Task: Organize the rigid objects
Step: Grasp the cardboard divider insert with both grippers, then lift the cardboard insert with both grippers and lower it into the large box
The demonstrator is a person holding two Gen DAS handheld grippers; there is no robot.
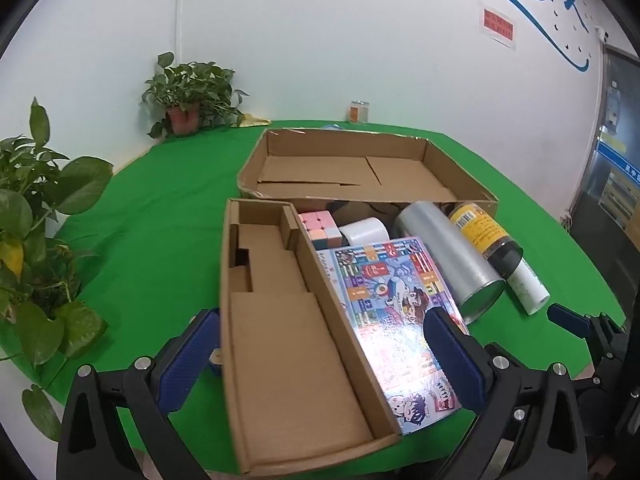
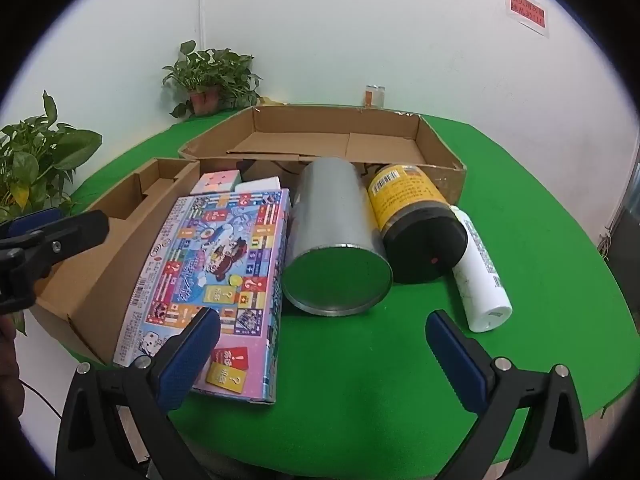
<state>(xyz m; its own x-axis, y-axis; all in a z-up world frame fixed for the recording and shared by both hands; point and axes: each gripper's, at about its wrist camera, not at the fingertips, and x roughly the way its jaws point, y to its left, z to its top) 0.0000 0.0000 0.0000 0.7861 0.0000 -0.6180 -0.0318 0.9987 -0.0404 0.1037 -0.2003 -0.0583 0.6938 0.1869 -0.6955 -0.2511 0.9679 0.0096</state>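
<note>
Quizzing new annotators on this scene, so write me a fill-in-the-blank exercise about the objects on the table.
1. The table is covered in a ____ cloth.
2. The silver can lies on its ____.
3. The jar with the yellow label has a ____ lid.
4. The white bottle lies to the ____ of that jar.

Answers: green; side; black; right

two potted plants [image 1: 188, 96] [image 1: 36, 216] and a jar [image 1: 359, 111].
</note>
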